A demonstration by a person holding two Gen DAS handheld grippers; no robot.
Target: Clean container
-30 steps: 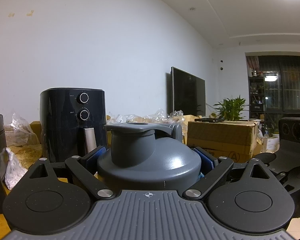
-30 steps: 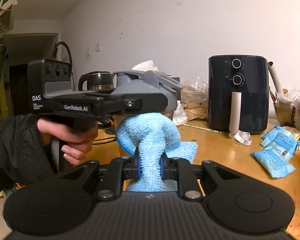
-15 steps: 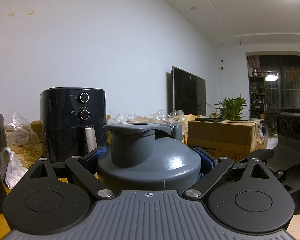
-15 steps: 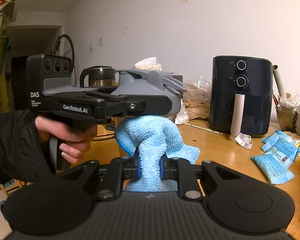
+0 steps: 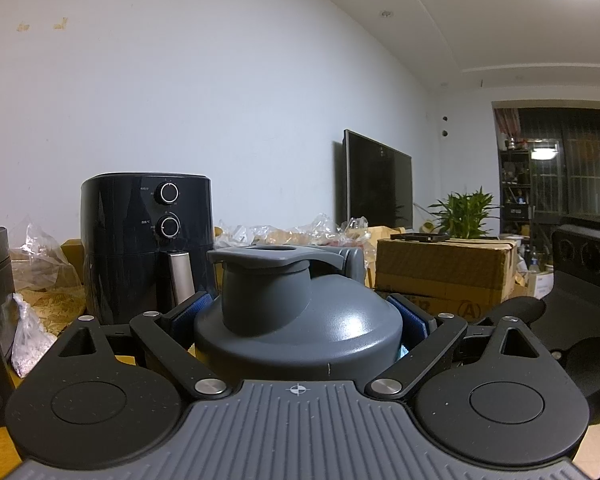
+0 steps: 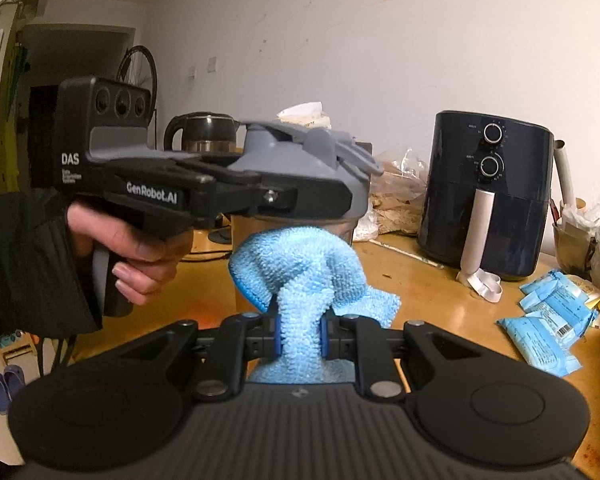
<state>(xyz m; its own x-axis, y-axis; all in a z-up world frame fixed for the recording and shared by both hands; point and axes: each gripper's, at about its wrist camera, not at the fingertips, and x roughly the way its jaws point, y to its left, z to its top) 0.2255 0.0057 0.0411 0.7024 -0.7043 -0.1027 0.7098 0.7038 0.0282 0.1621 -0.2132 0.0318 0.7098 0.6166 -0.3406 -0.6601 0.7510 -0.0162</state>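
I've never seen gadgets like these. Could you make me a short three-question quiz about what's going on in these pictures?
1. True or false: the right gripper is clamped on a blue cloth.
2. What does the left gripper hold? A) a kettle B) the lid end of a grey bottle C) a snack packet
3. Where does the cloth touch the bottle: on the lid or on the clear body below it?

Key: 1 true; 2 B; 3 on the clear body, just under the lid.
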